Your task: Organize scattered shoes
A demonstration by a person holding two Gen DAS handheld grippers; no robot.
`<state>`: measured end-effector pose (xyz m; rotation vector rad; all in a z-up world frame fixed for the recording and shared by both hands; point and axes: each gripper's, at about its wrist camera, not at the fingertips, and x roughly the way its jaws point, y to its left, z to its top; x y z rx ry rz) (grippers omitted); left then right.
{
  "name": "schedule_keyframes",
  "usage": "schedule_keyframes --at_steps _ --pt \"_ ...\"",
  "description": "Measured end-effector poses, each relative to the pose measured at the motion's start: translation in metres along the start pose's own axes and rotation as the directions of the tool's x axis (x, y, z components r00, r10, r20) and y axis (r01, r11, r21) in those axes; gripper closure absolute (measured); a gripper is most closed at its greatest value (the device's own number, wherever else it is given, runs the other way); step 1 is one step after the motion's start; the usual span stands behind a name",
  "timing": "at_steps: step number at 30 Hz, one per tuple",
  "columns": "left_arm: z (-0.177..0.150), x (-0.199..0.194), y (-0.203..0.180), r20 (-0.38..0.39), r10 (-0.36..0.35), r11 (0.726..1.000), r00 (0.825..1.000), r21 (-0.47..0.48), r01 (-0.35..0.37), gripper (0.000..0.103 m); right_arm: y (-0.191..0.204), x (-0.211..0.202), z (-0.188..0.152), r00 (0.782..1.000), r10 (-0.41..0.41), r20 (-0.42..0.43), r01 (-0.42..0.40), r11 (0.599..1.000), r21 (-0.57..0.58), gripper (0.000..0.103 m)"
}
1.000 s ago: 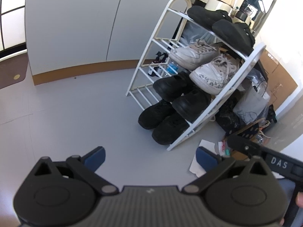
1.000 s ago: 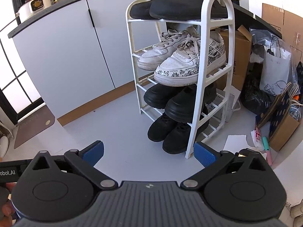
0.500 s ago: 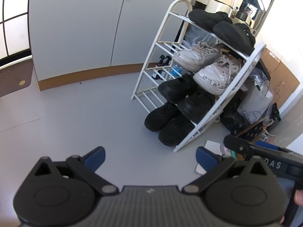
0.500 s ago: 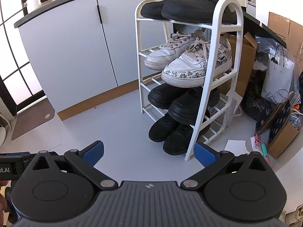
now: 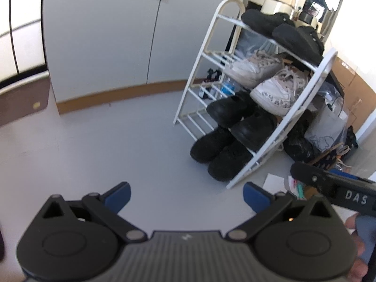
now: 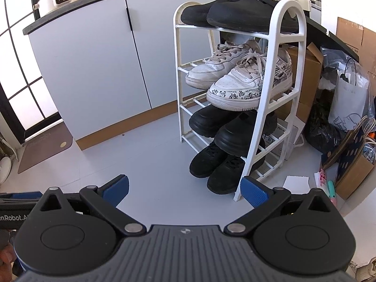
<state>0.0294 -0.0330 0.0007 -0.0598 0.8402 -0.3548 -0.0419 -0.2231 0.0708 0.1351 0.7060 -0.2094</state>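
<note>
Shoes fill a white four-tier rack (image 6: 270, 108) on the pale grey floor (image 6: 150, 164) beside grey cabinet doors (image 6: 98, 70); a black pair (image 6: 237, 14) lies on the top tier, white sneakers (image 6: 237, 82) on the second, chunky black shoes (image 6: 230, 127) on the third, black trainers (image 6: 218, 166) on the lowest, toes over the front edge; the right wrist view faces the rack nearly square on and shows the printed pattern on the nearer sneaker, a dark bench (image 6: 70, 11) above the cabinets carrying a white pot and jars, a brown mat (image 6: 44, 148) by the door, and cardboard boxes, bags and a sheet of paper (image 6: 296, 182) to the right of the rack; the left wrist view, blurred, sees the rack (image 5: 303, 117) tilted and from its far end, with small items behind its lower rungs that I cannot make out; the right claw (image 6: 185, 191) is spread wide over bare floor, holding nothing; the left claw (image 5: 186, 197) is likewise released and empty, well apart from the rack; only the left view shows the other tool's black body (image 5: 333, 188), lettered DAS, at its right edge with a hand (image 5: 357, 249) beneath.
</note>
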Motion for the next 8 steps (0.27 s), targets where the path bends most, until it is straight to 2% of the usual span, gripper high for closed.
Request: schedule_keyframes --at_steps 8 --pt "0.0021 0.0081 -0.0046 -0.013 0.0 1.0 1.0 0.011 0.0 0.0 -0.0035 0.0006 0.0008 1.0 0.006 0.0 -0.006 1.0 0.005 0.0"
